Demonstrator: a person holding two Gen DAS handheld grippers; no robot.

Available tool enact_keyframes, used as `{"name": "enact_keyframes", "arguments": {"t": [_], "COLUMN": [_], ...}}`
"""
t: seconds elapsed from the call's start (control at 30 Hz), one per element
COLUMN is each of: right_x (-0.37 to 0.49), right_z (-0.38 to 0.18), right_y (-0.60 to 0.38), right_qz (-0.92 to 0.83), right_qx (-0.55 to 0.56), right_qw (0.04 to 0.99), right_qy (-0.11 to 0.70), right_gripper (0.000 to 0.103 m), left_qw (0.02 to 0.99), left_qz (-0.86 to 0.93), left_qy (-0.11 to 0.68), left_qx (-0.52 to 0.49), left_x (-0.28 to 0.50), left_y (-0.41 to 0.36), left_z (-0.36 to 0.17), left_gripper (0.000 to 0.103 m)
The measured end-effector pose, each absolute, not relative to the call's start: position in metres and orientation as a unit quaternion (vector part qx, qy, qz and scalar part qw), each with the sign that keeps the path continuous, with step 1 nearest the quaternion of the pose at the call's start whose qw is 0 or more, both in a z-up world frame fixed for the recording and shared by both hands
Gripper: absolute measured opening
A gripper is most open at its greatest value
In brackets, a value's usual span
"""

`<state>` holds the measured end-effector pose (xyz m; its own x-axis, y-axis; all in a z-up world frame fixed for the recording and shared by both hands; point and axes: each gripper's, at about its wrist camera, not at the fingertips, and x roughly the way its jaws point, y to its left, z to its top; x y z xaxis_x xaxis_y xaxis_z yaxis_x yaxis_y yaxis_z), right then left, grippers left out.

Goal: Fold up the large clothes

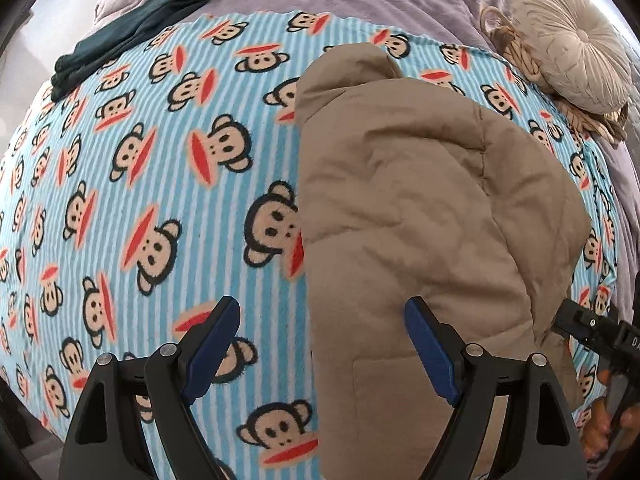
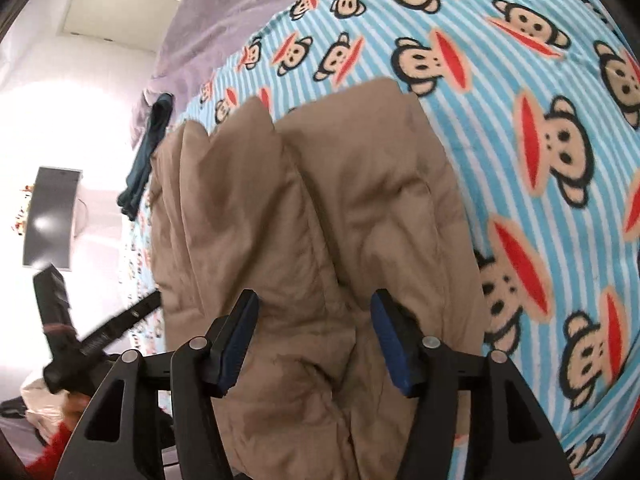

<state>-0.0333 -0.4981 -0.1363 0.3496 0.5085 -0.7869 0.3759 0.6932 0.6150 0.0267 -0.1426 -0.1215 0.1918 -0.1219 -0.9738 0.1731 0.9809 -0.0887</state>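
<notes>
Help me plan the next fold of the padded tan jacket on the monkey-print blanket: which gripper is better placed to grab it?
Probably the right gripper: its open fingers straddle a puffy ridge of the padded tan jacket. The left gripper hangs at the jacket's edge, half above the monkey-print blanket.

Bright white walls [image 2: 60, 92] w/ dark wall-mounted screen [image 2: 50, 216].
</notes>
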Motion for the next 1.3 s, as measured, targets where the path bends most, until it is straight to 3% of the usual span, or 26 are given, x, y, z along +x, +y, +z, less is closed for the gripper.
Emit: {"name": "enact_keyframes", "arguments": {"t": [0.13,0.23,0.67,0.73,0.8,0.97,1.0,1.07,1.3], "right_x": [-0.025,-0.026,-0.028,-0.029,-0.032,-0.039,-0.040,-0.042,-0.048], "right_z": [-0.136,-0.142,-0.138,-0.131,-0.124,-0.113,-0.113,-0.113,-0.126], "right_y": [-0.495,-0.487,-0.481,-0.486,-0.491,-0.508,-0.511,-0.517,-0.531], "right_qz": [0.049,0.042,0.041,0.039,0.038,0.023,0.018,0.010,0.004], "right_qx": [0.358,0.342,0.336,0.336,0.340,0.344,0.343,0.342,0.351], "right_qw": [0.726,0.721,0.716,0.720,0.726,0.735,0.736,0.737,0.732], "right_qy": [0.585,0.601,0.611,0.606,0.597,0.584,0.584,0.583,0.584], "right_gripper": [0.062,0.062,0.063,0.066,0.081,0.086,0.095,0.103,0.103], "left_qw": [0.771,0.773,0.772,0.771,0.771,0.770,0.770,0.769,0.767], "left_qz": [-0.096,-0.094,-0.099,-0.101,-0.103,-0.106,-0.107,-0.110,-0.113], "left_qy": [0.629,0.626,0.627,0.627,0.627,0.628,0.628,0.628,0.631], "left_qx": [0.026,0.029,0.038,0.042,0.044,0.041,0.041,0.042,0.043], "left_x": [0.027,0.027,0.021,0.020,0.020,0.021,0.021,0.020,0.021], "left_y": [-0.145,-0.144,-0.147,-0.147,-0.147,-0.147,-0.147,-0.148,-0.149], "left_z": [-0.121,-0.119,-0.120,-0.121,-0.121,-0.122,-0.122,-0.122,-0.123], "left_gripper": [0.085,0.102,0.102,0.102,0.102,0.102,0.102,0.102,0.102]}}
